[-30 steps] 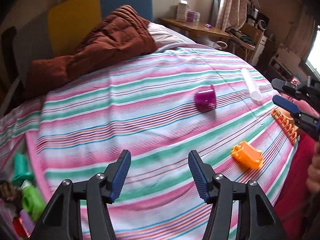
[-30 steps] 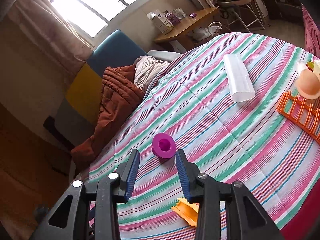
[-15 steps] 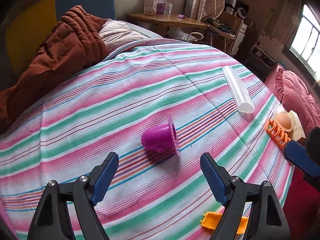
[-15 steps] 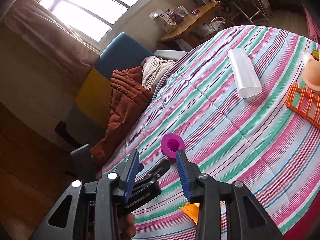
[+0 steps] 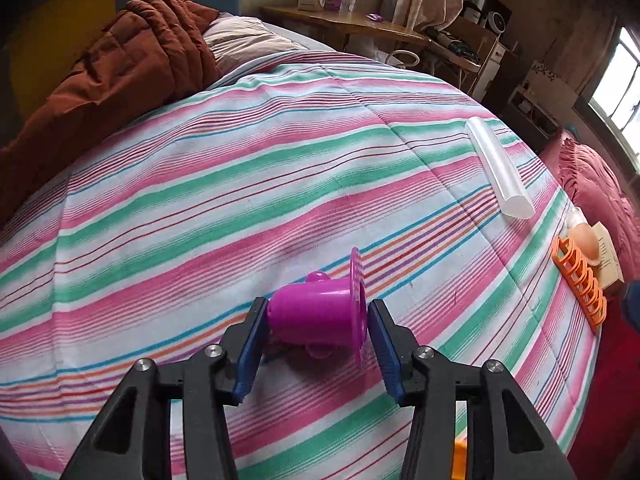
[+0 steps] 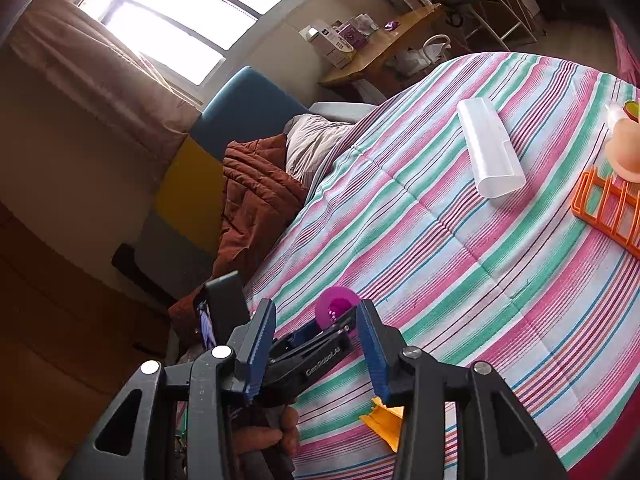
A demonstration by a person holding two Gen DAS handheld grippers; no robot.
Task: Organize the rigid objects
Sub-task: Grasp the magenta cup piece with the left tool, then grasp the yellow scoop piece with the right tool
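A purple plastic cup (image 5: 320,316) lies on its side on the striped bedspread (image 5: 240,184), rim to the right. My left gripper (image 5: 316,340) has closed in around it, with the blue pads against the cup's base and rim. In the right wrist view the cup (image 6: 338,306) shows beyond the left gripper (image 6: 320,344). My right gripper (image 6: 316,344) is open and empty, held above the bed behind the left one. A white translucent case (image 5: 498,168) lies at the far right. An orange rack (image 5: 580,276) lies near the bed's right edge.
A small orange piece (image 6: 384,420) lies on the bed below my right gripper. A peach egg-shaped object (image 5: 586,238) and a box sit by the rack. A brown quilt (image 5: 112,76) and pillow lie at the bed's head. A wooden desk (image 5: 352,26) stands behind.
My left gripper moved forward to the purple cup and narrowed its fingers around it. My right gripper stayed about where it was, open.
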